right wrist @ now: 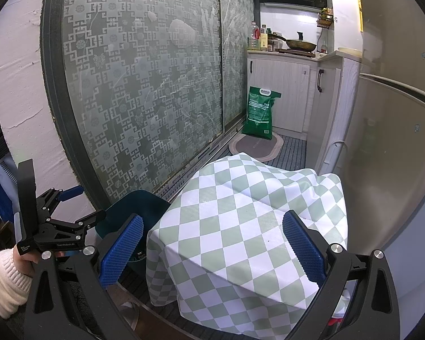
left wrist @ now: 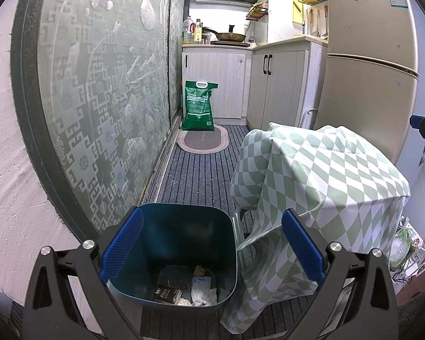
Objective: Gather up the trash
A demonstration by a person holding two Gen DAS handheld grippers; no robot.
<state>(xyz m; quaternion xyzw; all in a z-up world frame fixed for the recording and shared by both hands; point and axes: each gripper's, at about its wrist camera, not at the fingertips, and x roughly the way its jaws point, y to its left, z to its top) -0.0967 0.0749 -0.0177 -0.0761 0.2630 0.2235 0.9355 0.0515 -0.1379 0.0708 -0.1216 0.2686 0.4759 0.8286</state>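
Left gripper (left wrist: 212, 246) hangs spread wide and empty over the blue bin (left wrist: 172, 257), which stands on the striped floor mat (left wrist: 201, 175) between the patterned sliding door (left wrist: 99, 99) and the checkered cloth (left wrist: 320, 181). Trash lies in the bin's bottom: crumpled paper (left wrist: 203, 294) and a small dark packet (left wrist: 167, 294). Right gripper (right wrist: 212, 249), also spread and empty, hovers above the cloth-covered tabletop (right wrist: 240, 212). Farther off, a green sack (left wrist: 199, 104) leans against the cabinets (left wrist: 221, 82) beside the fridge (left wrist: 365, 65).

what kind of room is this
Most likely a small home kitchen: a frying pan sits on the counter above white cabinets, a fridge stands on the right, and cooking oil bottles stand beside the pan.
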